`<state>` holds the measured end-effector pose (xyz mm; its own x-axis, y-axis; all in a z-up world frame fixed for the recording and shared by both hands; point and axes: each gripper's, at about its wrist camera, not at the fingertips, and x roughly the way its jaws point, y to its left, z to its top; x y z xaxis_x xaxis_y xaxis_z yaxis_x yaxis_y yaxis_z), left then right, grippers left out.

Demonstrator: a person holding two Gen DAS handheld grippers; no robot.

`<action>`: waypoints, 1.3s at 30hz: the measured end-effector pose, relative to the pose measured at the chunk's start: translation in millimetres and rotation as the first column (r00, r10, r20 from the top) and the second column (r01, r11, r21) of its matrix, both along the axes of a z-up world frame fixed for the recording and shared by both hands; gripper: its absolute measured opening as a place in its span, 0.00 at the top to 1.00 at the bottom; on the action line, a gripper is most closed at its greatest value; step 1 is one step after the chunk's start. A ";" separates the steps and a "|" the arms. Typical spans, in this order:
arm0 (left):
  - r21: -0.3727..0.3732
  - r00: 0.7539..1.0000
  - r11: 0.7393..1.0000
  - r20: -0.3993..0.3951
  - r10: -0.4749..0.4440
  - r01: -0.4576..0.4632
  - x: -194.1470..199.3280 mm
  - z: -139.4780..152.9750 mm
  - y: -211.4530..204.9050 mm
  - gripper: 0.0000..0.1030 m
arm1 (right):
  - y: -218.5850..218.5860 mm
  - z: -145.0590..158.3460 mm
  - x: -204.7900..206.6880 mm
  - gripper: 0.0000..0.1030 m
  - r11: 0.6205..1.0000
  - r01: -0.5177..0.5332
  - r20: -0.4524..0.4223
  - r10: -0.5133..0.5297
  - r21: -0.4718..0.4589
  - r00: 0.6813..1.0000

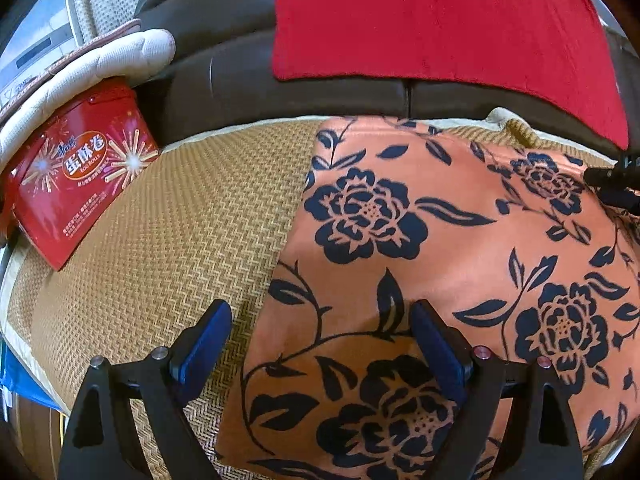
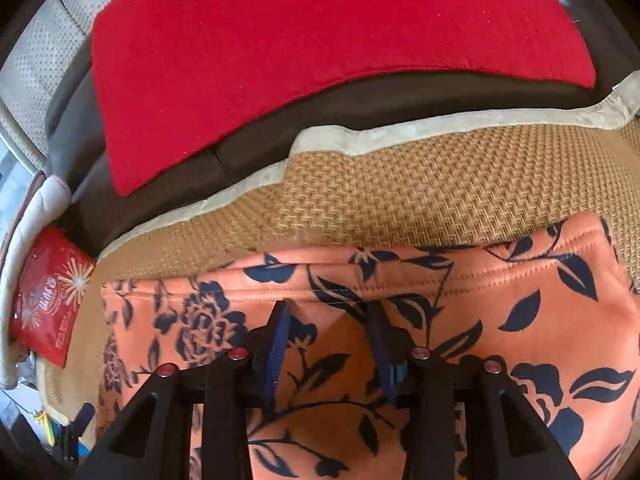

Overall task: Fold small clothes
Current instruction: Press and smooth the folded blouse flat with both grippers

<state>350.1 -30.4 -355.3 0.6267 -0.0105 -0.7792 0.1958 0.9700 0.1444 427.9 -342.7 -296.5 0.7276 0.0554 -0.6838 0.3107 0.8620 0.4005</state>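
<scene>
Where brown sofa (image 1: 240, 80) backs it, woven mat (image 1: 160, 220) bears floral garment (image 1: 460, 240).

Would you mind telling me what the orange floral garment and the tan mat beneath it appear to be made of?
The orange floral garment looks like soft matte woven or knit fabric, judging by its stitched hem rows. The tan mat appears to be woven rattan or straw: a herringbone weave with a pale cloth border.

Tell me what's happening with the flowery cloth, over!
Left hand-held gripper open over orange floral garment. Right hand-held gripper partly closed above it, nothing pinched. Red tin clear.
</scene>
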 end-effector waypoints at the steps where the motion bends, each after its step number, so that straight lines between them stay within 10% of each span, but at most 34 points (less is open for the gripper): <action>1: -0.006 1.000 1.000 0.007 -0.001 0.001 -1.4 3.1 -0.4 0.12 | -0.8 4.4 -6.5 0.58 1.000 0.000 0.031 -0.001 0.025 1.000; 16: 0.036 0.999 0.999 0.048 -0.025 0.024 -48.6 12.2 -26.4 0.12 | -2.6 0.4 -170.1 0.58 0.989 0.129 -0.029 -0.131 -0.076 0.991; 27: 0.114 1.000 0.993 0.028 -0.014 0.011 -47.9 -7.2 -45.2 0.11 | -28.0 -17.8 -121.3 0.57 0.992 0.055 -0.078 -0.064 -0.116 0.995; 39: -0.091 0.978 0.994 0.195 0.075 -0.058 -100.6 64.9 -34.5 0.11 | -17.6 17.4 -150.6 0.57 0.983 0.087 0.154 -0.062 -0.160 0.986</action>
<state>249.5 -64.8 -290.4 0.7696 -0.0237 -0.6381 0.1060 0.9902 0.0911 277.3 -360.3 -279.1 0.8190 -0.1076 -0.5637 0.3245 0.8970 0.3001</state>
